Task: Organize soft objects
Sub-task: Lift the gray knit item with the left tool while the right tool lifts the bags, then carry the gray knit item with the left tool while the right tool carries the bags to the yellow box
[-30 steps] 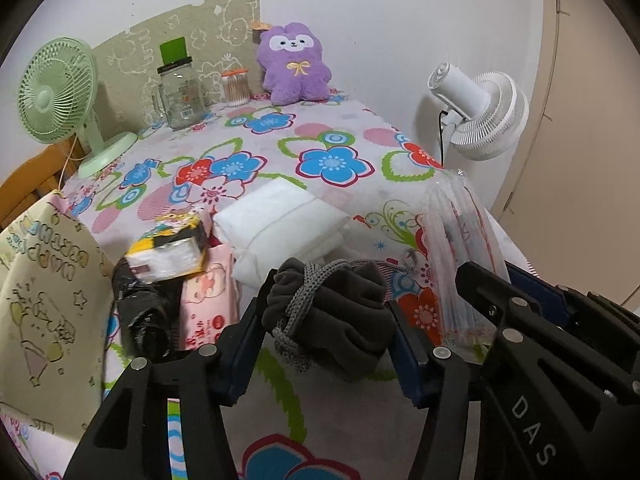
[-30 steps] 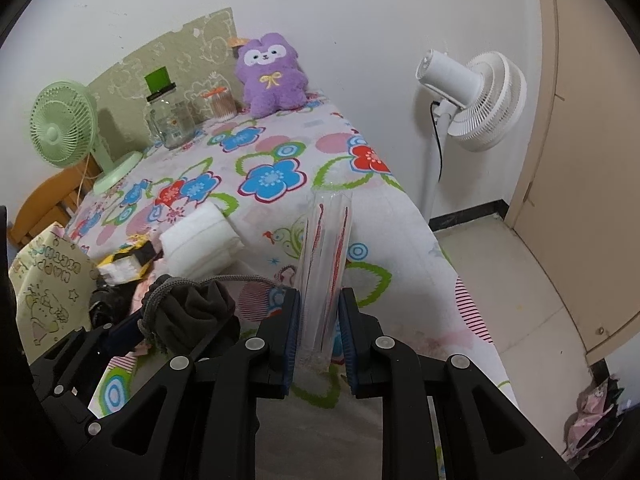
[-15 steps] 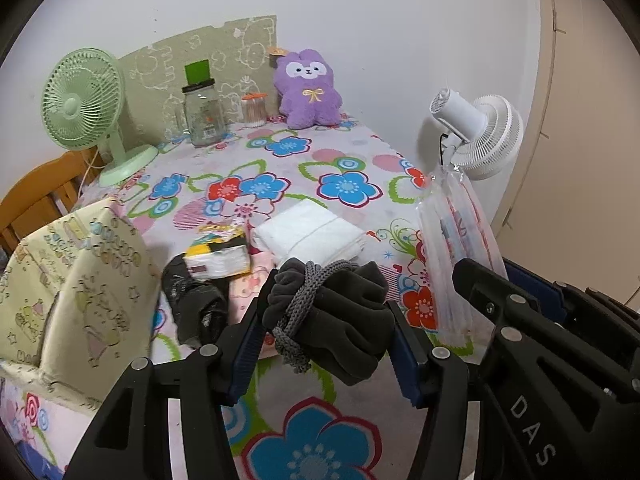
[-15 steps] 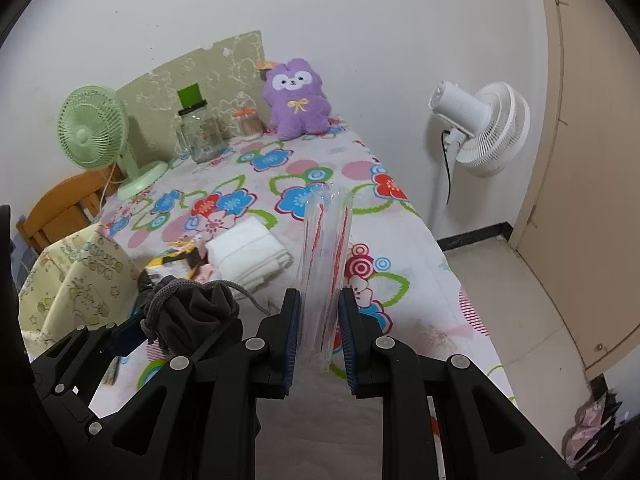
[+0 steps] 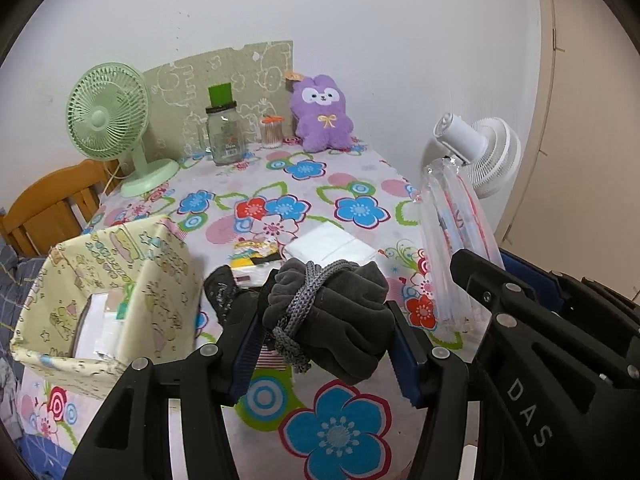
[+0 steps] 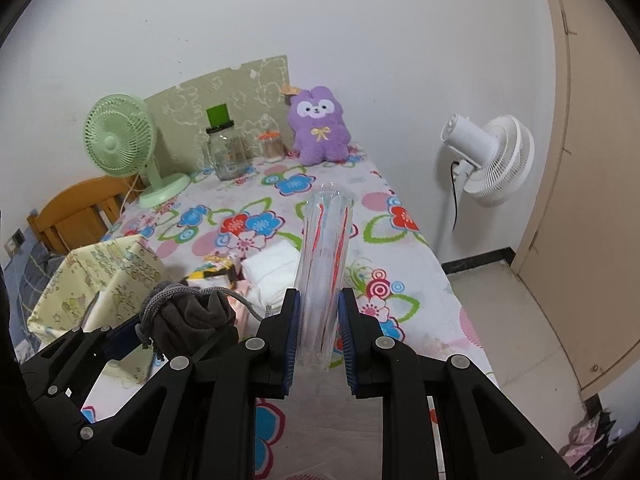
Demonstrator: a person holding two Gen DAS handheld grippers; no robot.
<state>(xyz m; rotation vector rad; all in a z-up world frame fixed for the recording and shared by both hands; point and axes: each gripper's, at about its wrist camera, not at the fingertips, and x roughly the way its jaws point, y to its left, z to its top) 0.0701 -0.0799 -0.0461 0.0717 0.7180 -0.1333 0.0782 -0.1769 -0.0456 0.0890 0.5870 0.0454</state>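
Note:
My left gripper (image 5: 326,338) is shut on a dark grey cloth bundle (image 5: 340,320) tied with a grey cord, held above the near end of the flowered table (image 5: 304,208). That bundle (image 6: 188,320) shows at the lower left of the right wrist view. My right gripper (image 6: 319,320) is shut on a clear plastic packet (image 6: 326,264) with red and blue print; the packet (image 5: 456,240) stands up at the right in the left wrist view. A yellow patterned fabric box (image 5: 108,280) with white packs inside sits at the table's near left. A purple plush (image 5: 322,114) leans against the far wall.
On the table lie a white folded pad pack (image 5: 328,246), a yellow tissue pack (image 5: 256,254) and a black bundle (image 5: 224,292). A green fan (image 5: 110,128), a glass jar (image 5: 224,136) and a swab jar (image 5: 272,132) stand at the back. A white fan (image 6: 488,156) stands on the floor at right.
Both grippers have risen and drawn back from the table with their loads still gripped. The fabric box has come into fuller view at the left.

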